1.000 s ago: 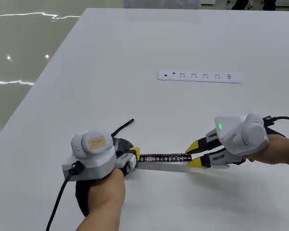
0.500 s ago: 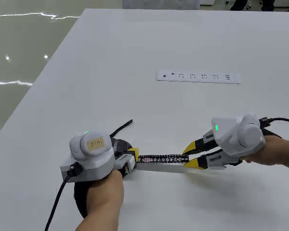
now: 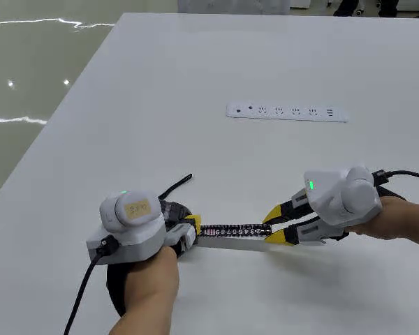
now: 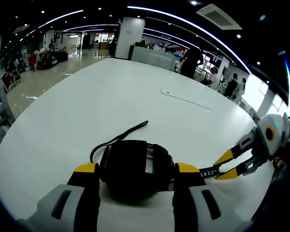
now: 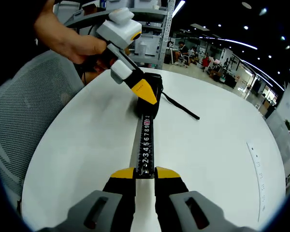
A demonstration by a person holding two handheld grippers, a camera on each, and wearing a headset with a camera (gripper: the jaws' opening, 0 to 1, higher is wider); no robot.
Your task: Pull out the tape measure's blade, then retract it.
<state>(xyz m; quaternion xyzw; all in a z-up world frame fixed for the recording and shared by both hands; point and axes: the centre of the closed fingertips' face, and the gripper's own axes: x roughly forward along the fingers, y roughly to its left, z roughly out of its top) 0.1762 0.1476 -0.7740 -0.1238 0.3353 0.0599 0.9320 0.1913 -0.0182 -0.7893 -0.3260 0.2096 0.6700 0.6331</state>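
White bench (image 3: 195,70) holds a power strip (image 3: 288,111) far back; near its front edge the left tongs (image 4: 137,169) clamp the black tape measure (image 4: 135,162), and the right tongs (image 5: 145,173) pinch the end of its blade (image 5: 146,140), stretched flat between both

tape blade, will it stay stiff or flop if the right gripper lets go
Probably stiff: the blade runs straight, no sag, from the case in the left gripper to the right gripper. Let go, it would likely snap back; only that pinch holds its tip.
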